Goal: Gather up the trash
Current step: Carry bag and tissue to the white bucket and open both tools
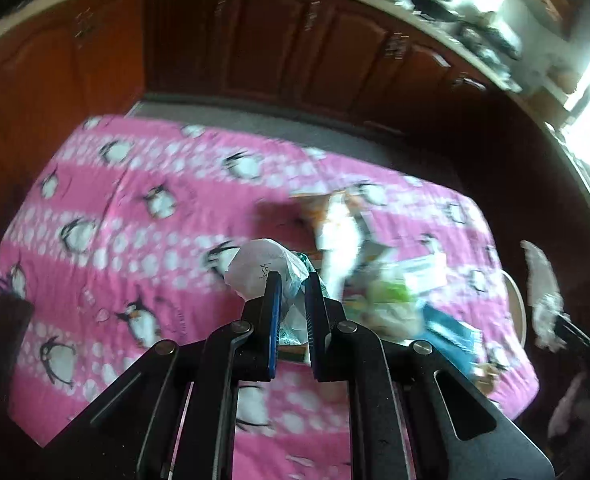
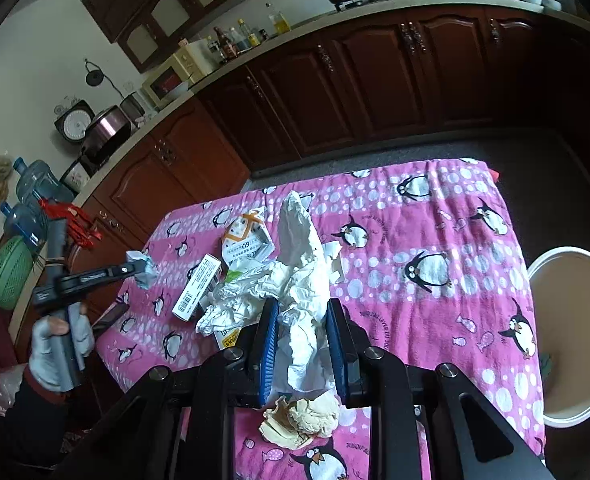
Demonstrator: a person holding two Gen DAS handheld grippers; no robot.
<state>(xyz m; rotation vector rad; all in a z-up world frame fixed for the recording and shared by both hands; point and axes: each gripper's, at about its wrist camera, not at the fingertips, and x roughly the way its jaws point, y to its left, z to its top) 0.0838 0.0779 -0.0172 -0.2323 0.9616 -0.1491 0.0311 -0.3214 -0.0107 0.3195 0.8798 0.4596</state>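
My left gripper point(image 1: 293, 280) is shut on a crumpled white wrapper with green print point(image 1: 261, 268), held above the pink penguin tablecloth point(image 1: 135, 208). It also shows in the right wrist view point(image 2: 145, 270) at the table's left edge. My right gripper point(image 2: 301, 308) is shut on a long white crumpled tissue point(image 2: 301, 248) that stands up between its fingers. Beneath it lie small cartons point(image 2: 197, 292), more white paper point(image 2: 239, 296) and a beige crumpled wad point(image 2: 303, 420). In the left wrist view the trash pile point(image 1: 375, 272) is blurred.
A white bucket point(image 2: 575, 336) stands on the floor at the table's right side. Dark wooden cabinets point(image 2: 375, 80) and a counter with pots and bottles run behind the table. Water jugs point(image 2: 35, 192) and a green basket point(image 2: 7, 276) stand at the far left.
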